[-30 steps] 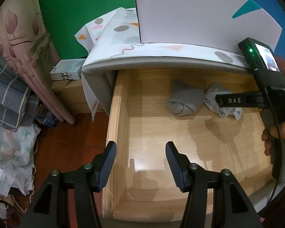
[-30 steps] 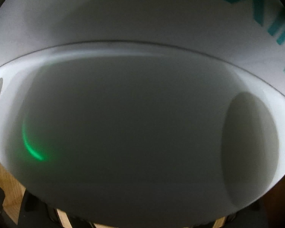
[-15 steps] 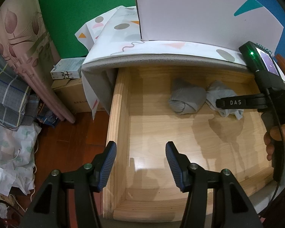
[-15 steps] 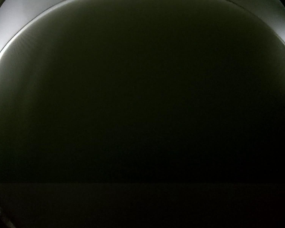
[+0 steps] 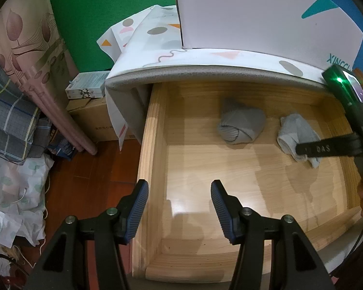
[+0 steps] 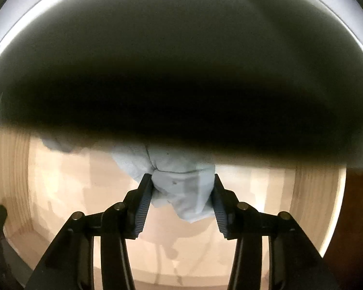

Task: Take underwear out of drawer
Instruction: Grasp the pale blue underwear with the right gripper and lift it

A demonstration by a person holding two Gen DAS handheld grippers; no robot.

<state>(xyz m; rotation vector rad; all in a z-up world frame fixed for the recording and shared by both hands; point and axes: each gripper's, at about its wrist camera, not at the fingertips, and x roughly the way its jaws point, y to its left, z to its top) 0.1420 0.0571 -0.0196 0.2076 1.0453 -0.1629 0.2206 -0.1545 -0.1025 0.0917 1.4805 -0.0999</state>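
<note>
— Why is the left gripper just hanging at the drawer's near left corner?

— It looks like it's only keeping out of the way. Its jaws stand apart with nothing between them, one blue pad over the drawer's left wall, the other over bare wood. The drawer is pulled out from under the padded worktop, so the whole inside is open to reach.

— And what's in there?

— Two bundles against the back. The darker grey roll sits toward the middle, untouched. To its right lies the pale underwear, and that's the one being gone for.

— Has the right gripper got it?

— Nearly. It comes down from above at the far right, pointing straight into the drawer, and its jaws are closing with the pale cloth bunched between them; both pads already touch the fabric. I'd guess coming from the top lets it pinch a fold without scraping the floor.

— So it's still in the drawer?

— Yes, resting on the bottom, not lifted.
</note>
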